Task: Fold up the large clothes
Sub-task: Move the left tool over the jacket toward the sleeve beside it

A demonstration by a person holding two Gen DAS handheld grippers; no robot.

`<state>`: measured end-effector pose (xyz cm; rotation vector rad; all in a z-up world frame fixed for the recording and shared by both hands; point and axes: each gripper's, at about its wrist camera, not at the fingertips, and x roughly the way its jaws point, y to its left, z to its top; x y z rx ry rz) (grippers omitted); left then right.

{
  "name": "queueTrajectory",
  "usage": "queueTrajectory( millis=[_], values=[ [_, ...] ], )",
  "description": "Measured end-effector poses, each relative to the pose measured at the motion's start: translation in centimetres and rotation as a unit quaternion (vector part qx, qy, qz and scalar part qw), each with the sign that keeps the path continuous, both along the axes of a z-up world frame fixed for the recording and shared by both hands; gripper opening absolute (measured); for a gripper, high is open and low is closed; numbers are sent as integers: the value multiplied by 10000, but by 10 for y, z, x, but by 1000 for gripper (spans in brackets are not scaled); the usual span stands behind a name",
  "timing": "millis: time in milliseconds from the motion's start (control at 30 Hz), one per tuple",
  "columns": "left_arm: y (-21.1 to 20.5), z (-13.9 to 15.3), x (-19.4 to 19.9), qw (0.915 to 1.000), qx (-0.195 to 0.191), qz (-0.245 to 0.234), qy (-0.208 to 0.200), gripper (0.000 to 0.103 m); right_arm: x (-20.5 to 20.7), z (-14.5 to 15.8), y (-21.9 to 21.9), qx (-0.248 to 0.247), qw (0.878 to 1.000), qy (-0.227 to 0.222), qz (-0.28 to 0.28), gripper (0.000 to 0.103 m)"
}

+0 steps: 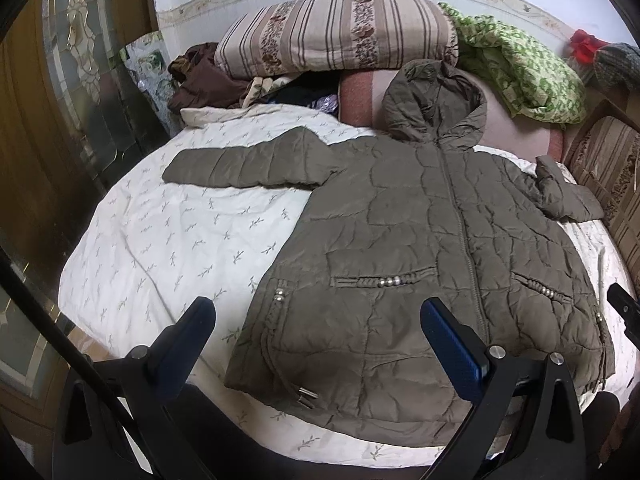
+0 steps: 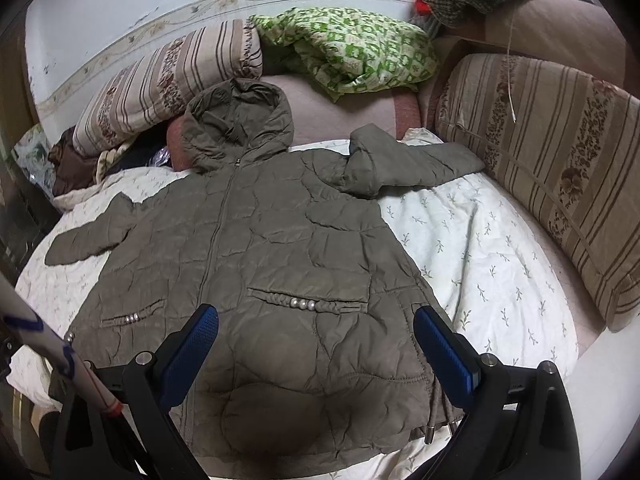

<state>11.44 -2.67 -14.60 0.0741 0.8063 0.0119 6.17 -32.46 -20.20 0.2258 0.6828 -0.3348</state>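
Observation:
An olive-brown quilted hooded jacket (image 1: 420,248) lies front up and zipped on a white leaf-print quilt (image 1: 168,240). Its hood (image 1: 436,100) points to the far wall. One sleeve (image 1: 244,166) stretches out flat to the left; the other sleeve (image 2: 404,160) lies bunched near the striped cushion. My left gripper (image 1: 316,312) hovers open above the jacket's lower left hem, nothing between its blue pads. In the right wrist view the jacket (image 2: 256,272) fills the middle, and my right gripper (image 2: 316,320) is open over its lower right hem, empty too.
A striped floral pillow (image 1: 336,32) and a green patterned blanket (image 1: 520,68) lie at the head of the bed. Brown clothes (image 1: 200,80) are heaped at the back left. A striped cushion (image 2: 552,168) lines the right side. A wooden glass-panelled door (image 1: 72,80) stands left.

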Motion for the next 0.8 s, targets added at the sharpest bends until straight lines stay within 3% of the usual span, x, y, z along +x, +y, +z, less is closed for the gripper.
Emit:
queueTrajectory(
  millis=[600,800],
  values=[
    [75,-16,28,9972,-234,693,169,102,21,10,32,-371,9987,243,242,100],
    [110,-15,38,9948,-253,990,30,102,29,21,41,-602,9974,313,230,100]
  ],
)
